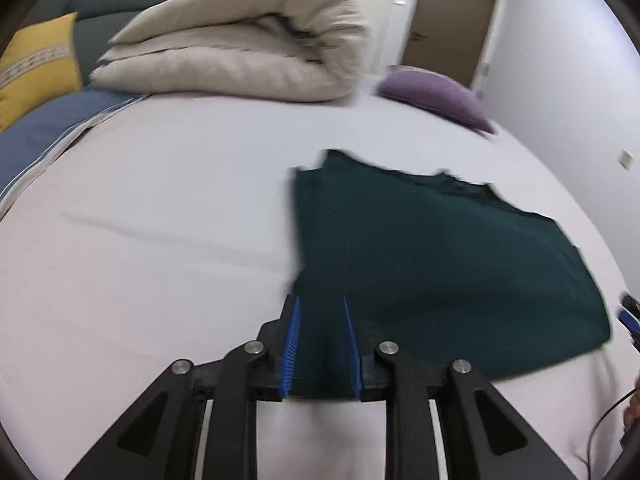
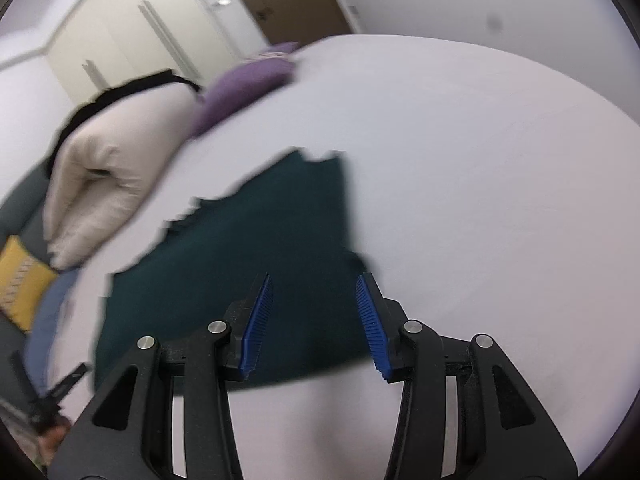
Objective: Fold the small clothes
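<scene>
A dark green garment point(image 1: 440, 256) lies folded flat on the white bed sheet point(image 1: 160, 240). My left gripper point(image 1: 320, 304) is open, its blue pads over the garment's near left corner, holding nothing. In the right wrist view the same garment point(image 2: 248, 264) lies left of centre. My right gripper point(image 2: 314, 280) is open wide over the garment's near right edge and holds nothing. The right gripper's tip also shows at the right edge of the left wrist view point(image 1: 630, 316).
A rolled beige duvet point(image 1: 240, 48) lies at the far side of the bed, a purple cushion point(image 1: 436, 92) to its right. A yellow cushion point(image 1: 36, 64) rests on a grey-blue sofa point(image 1: 48, 128) at the left. A brown door point(image 1: 452, 16) and white wall stand behind.
</scene>
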`<state>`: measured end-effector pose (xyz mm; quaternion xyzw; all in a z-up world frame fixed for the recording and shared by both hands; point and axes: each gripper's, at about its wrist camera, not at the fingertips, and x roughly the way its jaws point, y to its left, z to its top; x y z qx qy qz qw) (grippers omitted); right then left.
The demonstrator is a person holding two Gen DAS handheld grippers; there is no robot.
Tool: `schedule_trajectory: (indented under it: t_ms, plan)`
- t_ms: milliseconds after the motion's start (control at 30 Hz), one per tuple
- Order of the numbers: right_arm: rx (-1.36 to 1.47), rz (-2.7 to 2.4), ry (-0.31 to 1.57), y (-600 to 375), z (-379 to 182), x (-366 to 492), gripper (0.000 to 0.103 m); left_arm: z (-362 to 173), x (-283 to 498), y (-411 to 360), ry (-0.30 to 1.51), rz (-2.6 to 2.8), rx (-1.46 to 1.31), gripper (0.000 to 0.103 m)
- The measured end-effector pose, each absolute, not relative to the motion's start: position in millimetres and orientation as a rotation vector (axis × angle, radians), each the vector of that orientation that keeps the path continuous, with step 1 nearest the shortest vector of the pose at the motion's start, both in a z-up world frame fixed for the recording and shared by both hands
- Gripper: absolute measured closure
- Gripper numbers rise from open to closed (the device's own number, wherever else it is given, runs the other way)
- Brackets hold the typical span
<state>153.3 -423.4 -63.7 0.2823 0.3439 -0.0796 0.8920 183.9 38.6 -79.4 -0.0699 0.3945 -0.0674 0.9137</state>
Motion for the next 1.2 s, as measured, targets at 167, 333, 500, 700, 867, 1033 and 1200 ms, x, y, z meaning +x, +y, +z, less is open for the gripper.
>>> schedule_trajectory:
  t_ms: [167, 333, 500, 700, 867, 1033, 1200]
  plan:
    - [0.799, 0.229, 0.804, -363, -83, 187, 0.06, -91, 188, -26, 0.859, -0.308, -0.115, 0.079]
    - [0.88, 0.415, 0.993, -306, -140, 220, 0.06, -112, 209, -42, 0.902, -0.298, -0.117, 0.078]
    - [0.99, 0.366, 0.901, -352, -157, 207, 0.063, -117, 212, -1, 0.904, -0.307, -0.184, 0.085]
    - [1.104, 0.124, 0.715, -468, -147, 155, 0.06, -112, 200, 36, 0.893, -0.28, -0.233, 0.087]
    - [1.072, 0.09, 0.636, -502, -115, 148, 0.053, -83, 209, 35, 0.825, -0.248, -0.218, 0.061]
    - [0.998, 0.237, 0.708, -450, -106, 213, 0.045, -78, 239, 4, 0.815, -0.248, -0.146, 0.056]
    - [0.957, 0.228, 0.808, -422, -131, 269, 0.048, -97, 268, -8, 0.864, -0.215, -0.08, 0.056]
